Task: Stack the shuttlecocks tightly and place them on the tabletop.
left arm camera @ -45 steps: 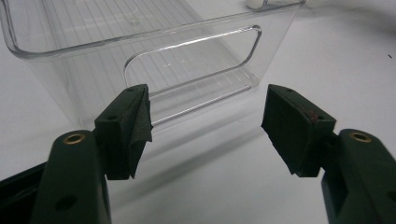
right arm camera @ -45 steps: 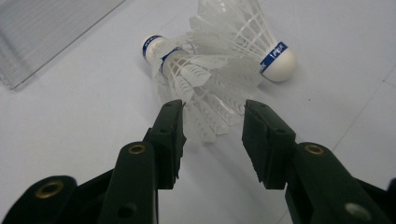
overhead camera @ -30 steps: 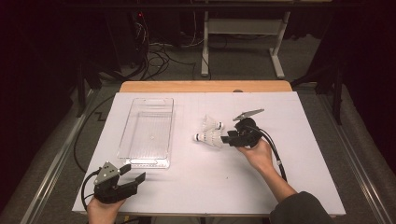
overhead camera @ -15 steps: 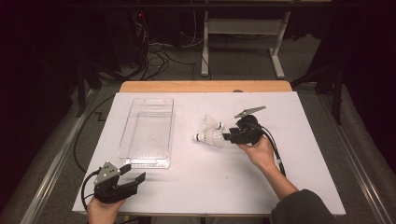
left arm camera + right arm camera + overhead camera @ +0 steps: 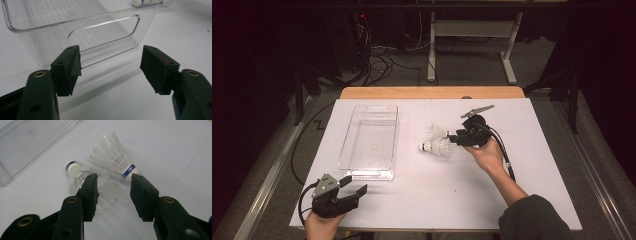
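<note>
Two hand-held grippers over a white tabletop (image 5: 512, 200), with two shuttlecocks and a clear plastic bin.

The right gripper (image 5: 455, 139), near the middle of the tabletop toward its far edge, has its jaws about half open around the feathers of the nearer shuttlecock (image 5: 437, 147); whether they press on it cannot be told. The second shuttlecock (image 5: 438, 132) lies just beside it. The left gripper (image 5: 353, 185) rests at the near left corner, jaws wide open and holding nothing, facing the clear bin (image 5: 371, 172) along the left side.
</note>
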